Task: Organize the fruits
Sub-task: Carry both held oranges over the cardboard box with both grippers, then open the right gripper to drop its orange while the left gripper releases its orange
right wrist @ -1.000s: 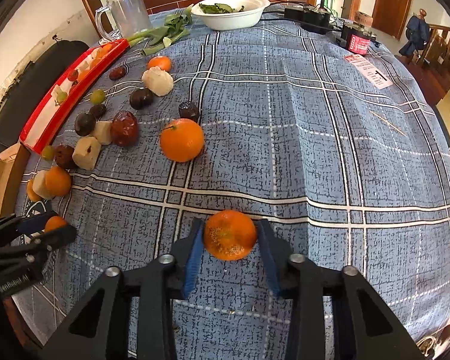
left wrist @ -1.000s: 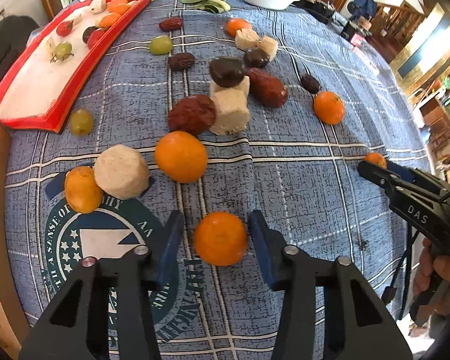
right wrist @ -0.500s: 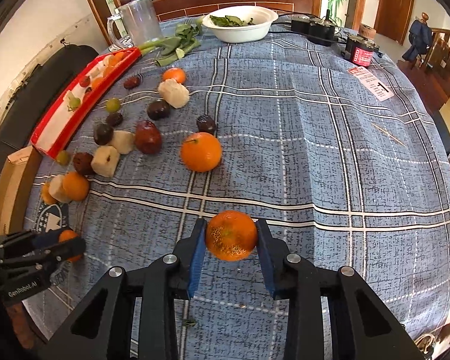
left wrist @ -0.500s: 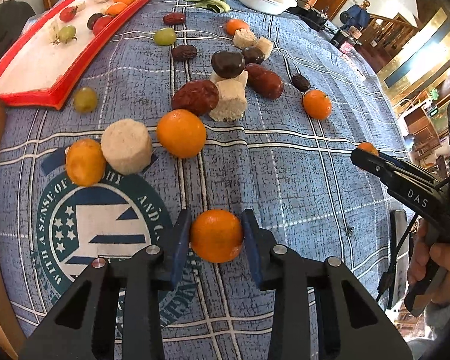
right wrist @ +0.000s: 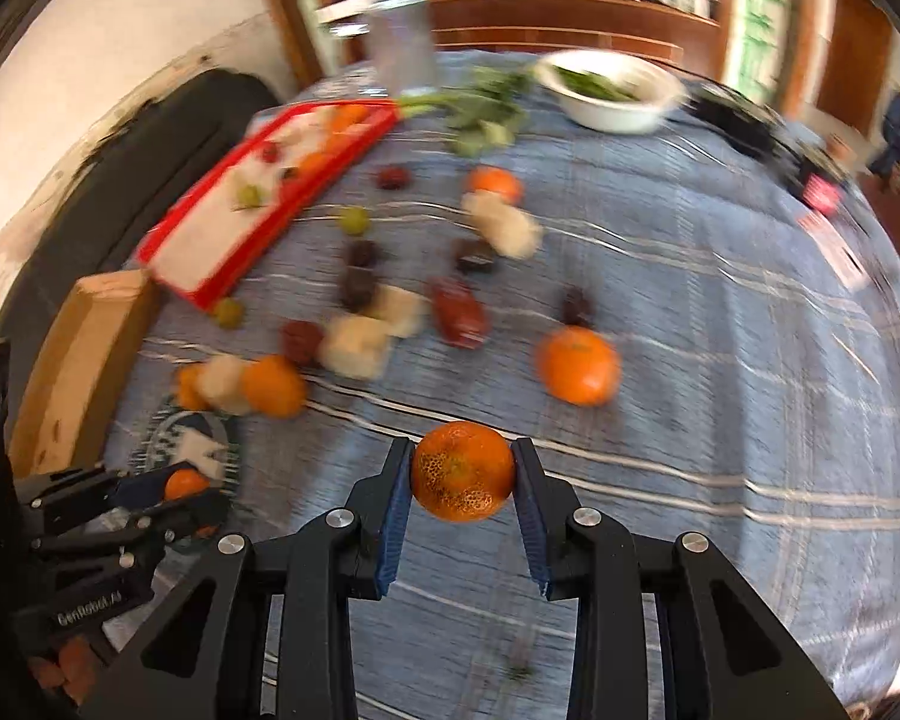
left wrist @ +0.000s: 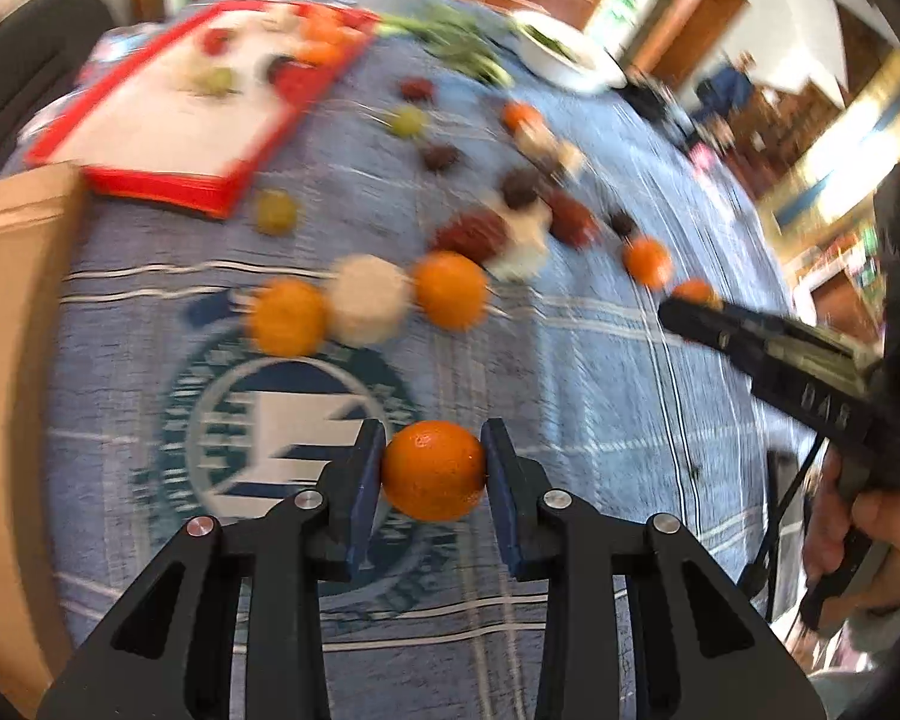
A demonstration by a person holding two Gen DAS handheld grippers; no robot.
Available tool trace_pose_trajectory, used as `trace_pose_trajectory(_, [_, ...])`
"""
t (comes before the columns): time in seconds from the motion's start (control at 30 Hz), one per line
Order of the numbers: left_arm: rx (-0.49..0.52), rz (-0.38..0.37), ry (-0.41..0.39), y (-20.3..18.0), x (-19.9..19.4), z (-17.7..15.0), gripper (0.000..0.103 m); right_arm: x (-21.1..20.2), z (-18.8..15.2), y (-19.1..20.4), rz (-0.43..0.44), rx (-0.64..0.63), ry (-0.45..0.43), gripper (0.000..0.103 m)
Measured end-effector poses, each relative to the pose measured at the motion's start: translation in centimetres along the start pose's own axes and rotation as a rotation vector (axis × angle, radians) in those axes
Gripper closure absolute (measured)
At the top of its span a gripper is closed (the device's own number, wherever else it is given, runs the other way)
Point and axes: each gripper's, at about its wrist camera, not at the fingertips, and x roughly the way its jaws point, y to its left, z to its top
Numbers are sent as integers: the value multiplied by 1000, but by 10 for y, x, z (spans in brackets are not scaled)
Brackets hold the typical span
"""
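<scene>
My left gripper (left wrist: 433, 468) is shut on an orange mandarin (left wrist: 433, 471) and holds it above the blue cloth. My right gripper (right wrist: 462, 474) is shut on another mandarin (right wrist: 462, 473), also lifted; it shows in the left wrist view (left wrist: 693, 291) at the right. Loose mandarins (right wrist: 579, 365), dark dates (right wrist: 459, 312), pale chunks (right wrist: 354, 345) and green grapes (right wrist: 354, 220) lie scattered on the cloth. A red tray (right wrist: 210, 282) with a white inside holds several small fruits at the far left. Both views are motion-blurred.
A cardboard box (right wrist: 84, 354) sits at the left table edge beside the tray. A white bowl of greens (right wrist: 615, 90), leafy greens (right wrist: 480, 114) and a glass jug (right wrist: 402, 48) stand at the far end. A dark chair (right wrist: 138, 144) is behind the tray.
Both grippers have lifted their mandarins off the cloth and pulled back. The views now swing toward the red tray, with heavy motion blur.
</scene>
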Motion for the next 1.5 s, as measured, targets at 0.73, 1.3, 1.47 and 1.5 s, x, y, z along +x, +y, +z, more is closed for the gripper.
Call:
trace_pose_trajectory(0.73, [-507, 225, -146, 195, -91, -73, 72, 66, 61, 306, 389, -394, 138, 70])
trace_pose_trajectory(1.3, [-403, 220, -157, 194, -82, -71, 72, 130, 39, 363, 318, -541, 240, 70])
trace_pose_trajectory(1.47, [-407, 218, -165, 194, -82, -70, 72, 127, 38, 363, 311, -541, 241, 67])
trace_pose_trajectory(1.5, [-407, 219, -164, 194, -82, -70, 72, 127, 38, 362, 310, -533, 244, 64])
